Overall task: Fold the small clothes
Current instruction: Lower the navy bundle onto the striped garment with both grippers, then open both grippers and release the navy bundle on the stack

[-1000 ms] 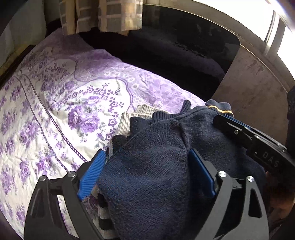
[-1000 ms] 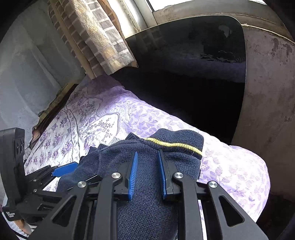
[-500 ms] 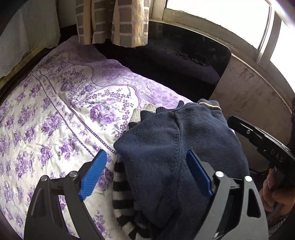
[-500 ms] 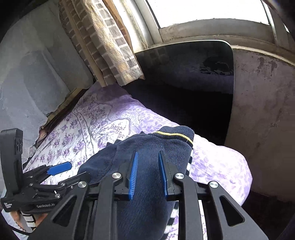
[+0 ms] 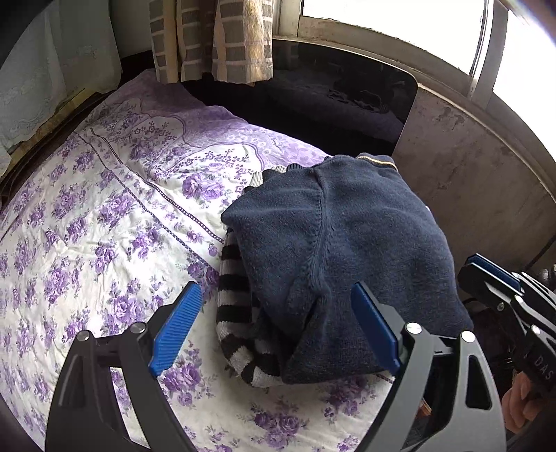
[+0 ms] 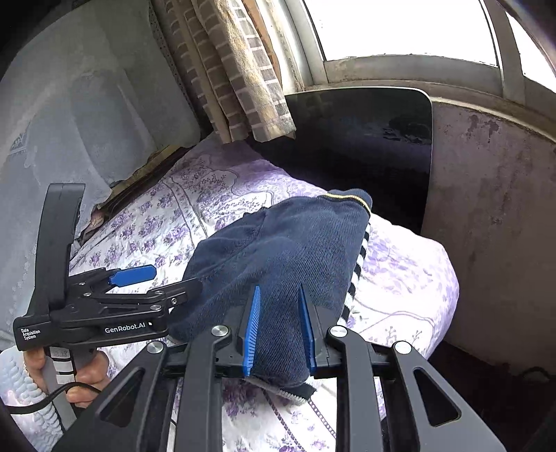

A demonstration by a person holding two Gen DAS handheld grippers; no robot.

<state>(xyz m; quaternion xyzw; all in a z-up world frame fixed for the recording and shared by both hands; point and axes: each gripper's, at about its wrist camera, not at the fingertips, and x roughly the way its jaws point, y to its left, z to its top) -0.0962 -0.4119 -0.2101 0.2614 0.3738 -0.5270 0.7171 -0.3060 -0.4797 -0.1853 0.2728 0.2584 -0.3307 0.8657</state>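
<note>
The folded navy sweater [image 5: 340, 243] lies on the floral bedspread [image 5: 104, 215], ahead of the wide-apart jaws of the left gripper [image 5: 274, 327]. The right gripper [image 6: 279, 330] has its jaws narrow, the near hem between them; whether the pads pinch it I cannot tell. I'd draw both straight back, careful not to drag that hem.

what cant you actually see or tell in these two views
- Left wrist view: most of the striped garment is hidden under the navy sweater.
- Right wrist view: whether the right gripper pinches the sweater; the fabric between its pads hides contact.
- Both views: window blown out.
</note>
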